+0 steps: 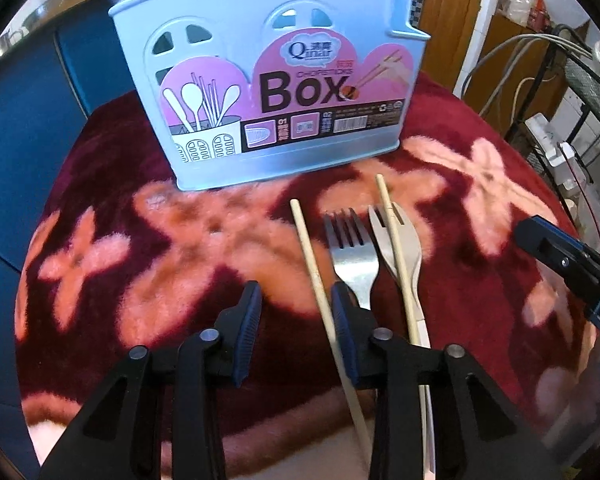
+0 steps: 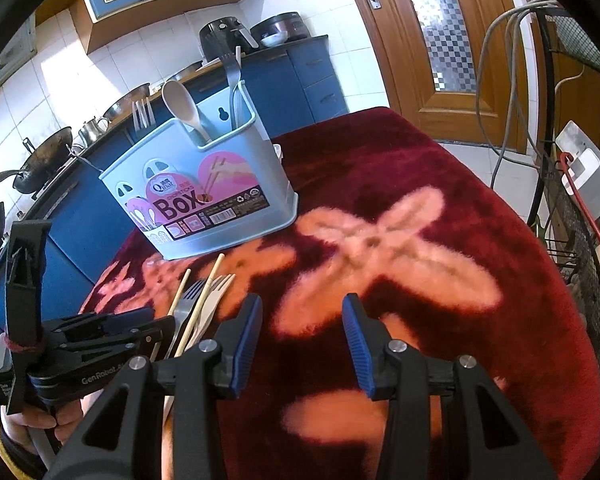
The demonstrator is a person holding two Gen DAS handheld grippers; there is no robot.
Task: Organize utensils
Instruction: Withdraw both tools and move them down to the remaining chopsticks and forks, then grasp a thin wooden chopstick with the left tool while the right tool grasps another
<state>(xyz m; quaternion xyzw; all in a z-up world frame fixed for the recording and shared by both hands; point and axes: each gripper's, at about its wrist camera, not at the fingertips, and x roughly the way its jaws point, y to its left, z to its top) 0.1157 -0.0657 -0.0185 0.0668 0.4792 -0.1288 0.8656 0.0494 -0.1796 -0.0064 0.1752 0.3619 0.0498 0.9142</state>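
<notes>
A light blue utensil box stands at the back of the red flowered cloth; it also shows in the right wrist view, holding a spoon and forks. In front of it lie a metal fork, a pale plastic fork and two wooden chopsticks, one across the plastic fork. My left gripper is open, low over the cloth just left of the metal fork's handle. My right gripper is open and empty over the cloth to the right of the utensils.
The red flowered cloth covers a round table. A blue kitchen counter with woks and pots runs behind it. Cables and a wire rack stand at the right edge. A wooden door is behind.
</notes>
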